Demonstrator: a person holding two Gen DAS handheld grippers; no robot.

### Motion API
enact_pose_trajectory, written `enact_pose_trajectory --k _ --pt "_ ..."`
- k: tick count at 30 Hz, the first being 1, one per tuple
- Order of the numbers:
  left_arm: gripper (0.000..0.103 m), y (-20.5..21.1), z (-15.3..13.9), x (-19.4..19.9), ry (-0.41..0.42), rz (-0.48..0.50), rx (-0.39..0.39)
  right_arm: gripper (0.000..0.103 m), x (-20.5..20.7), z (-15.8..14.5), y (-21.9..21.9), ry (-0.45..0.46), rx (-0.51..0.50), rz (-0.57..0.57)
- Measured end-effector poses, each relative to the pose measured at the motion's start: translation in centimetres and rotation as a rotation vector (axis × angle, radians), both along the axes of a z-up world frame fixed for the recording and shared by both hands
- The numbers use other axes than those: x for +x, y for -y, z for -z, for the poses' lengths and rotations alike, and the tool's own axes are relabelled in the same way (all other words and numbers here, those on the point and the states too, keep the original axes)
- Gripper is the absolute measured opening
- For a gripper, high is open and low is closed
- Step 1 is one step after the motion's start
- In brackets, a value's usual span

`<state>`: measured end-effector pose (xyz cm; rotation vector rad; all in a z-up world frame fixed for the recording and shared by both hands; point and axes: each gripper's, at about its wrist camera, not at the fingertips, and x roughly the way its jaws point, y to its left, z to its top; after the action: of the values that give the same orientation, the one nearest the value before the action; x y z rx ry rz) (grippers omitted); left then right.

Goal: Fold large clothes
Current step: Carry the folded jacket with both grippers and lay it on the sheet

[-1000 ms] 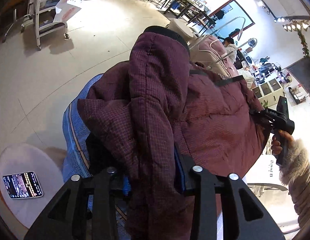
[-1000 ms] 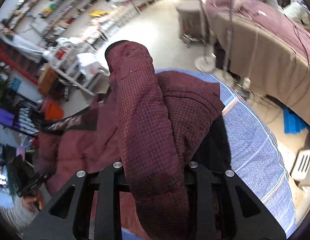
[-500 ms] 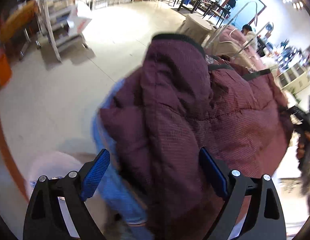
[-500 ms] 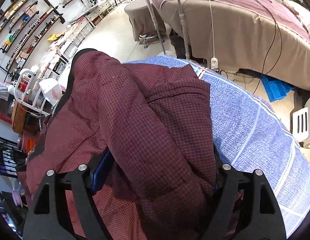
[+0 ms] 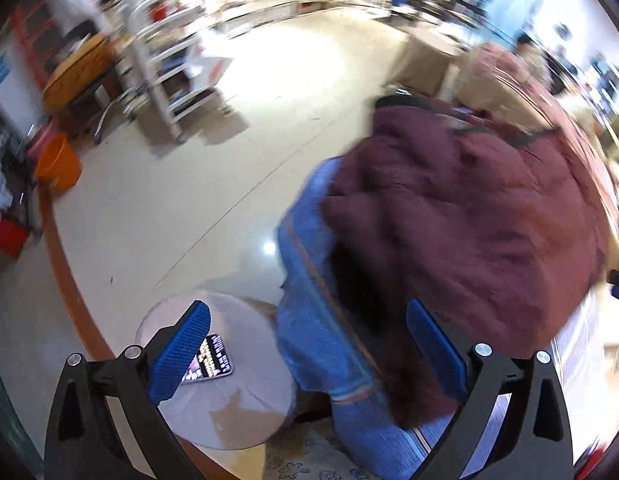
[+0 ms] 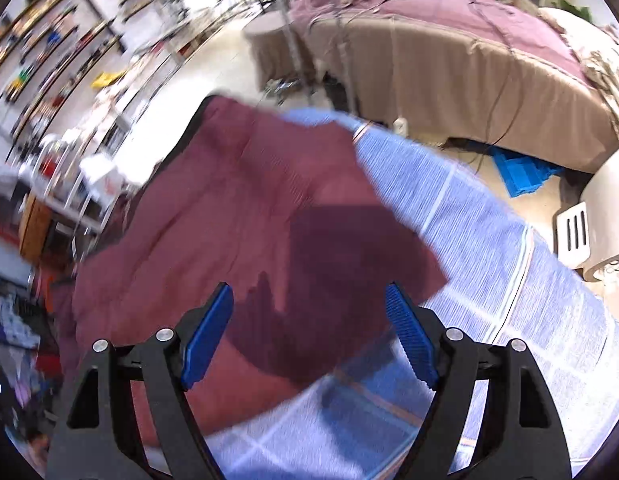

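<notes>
A large maroon quilted jacket [image 5: 469, 208] lies folded in a heap on a surface covered with a blue striped cloth [image 5: 313, 320]. It also shows in the right wrist view [image 6: 245, 208], spread over the blue cloth [image 6: 489, 264]. My left gripper [image 5: 309, 344] is open and empty, drawn back from the jacket's near edge. My right gripper [image 6: 309, 332] is open and empty, just above the jacket's near edge. Both views are motion-blurred.
A round pale stool [image 5: 229, 392] with a phone [image 5: 209, 360] on it stands at lower left. A white trolley [image 5: 165, 80] and an orange bucket [image 5: 57, 164] stand on the floor. A draped bed [image 6: 469, 64] and a blue crate [image 6: 521, 172] lie beyond the cloth.
Both grippers have let go of the jacket sleeves, opened wide and pulled back. The jacket has dropped onto the blue cloth. The left view has swung left.
</notes>
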<state>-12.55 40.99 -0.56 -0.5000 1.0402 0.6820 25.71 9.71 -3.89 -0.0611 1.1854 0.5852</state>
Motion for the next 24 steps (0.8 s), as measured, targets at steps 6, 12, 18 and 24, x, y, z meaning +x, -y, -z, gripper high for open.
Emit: enact_pose_trajectory --k 6,12,18,24 --pt "0.097 7.2 -1.7 5.4 0.052 0.201 -0.047 0.078 -8.9 1.8 -0.7 -0.071 -0.043 -0.134" --pt "0.097 12.3 -2.1 7.3 0.002 0.343 0.004 0.078 -14.7 1.2 -2.0 -0.049 -0.089 -0.251" --pt "0.097 13.3 -2.6 8.0 -0.013 0.336 -0.024 0.078 -16.3 -2.3 -2.3 0.110 -0.177 -0.305" --pt "0.097 13.2 -2.7 8.5 -0.125 0.251 0.071 0.078 -16.7 -4.1 -3.6 0.176 -0.186 -0.322"
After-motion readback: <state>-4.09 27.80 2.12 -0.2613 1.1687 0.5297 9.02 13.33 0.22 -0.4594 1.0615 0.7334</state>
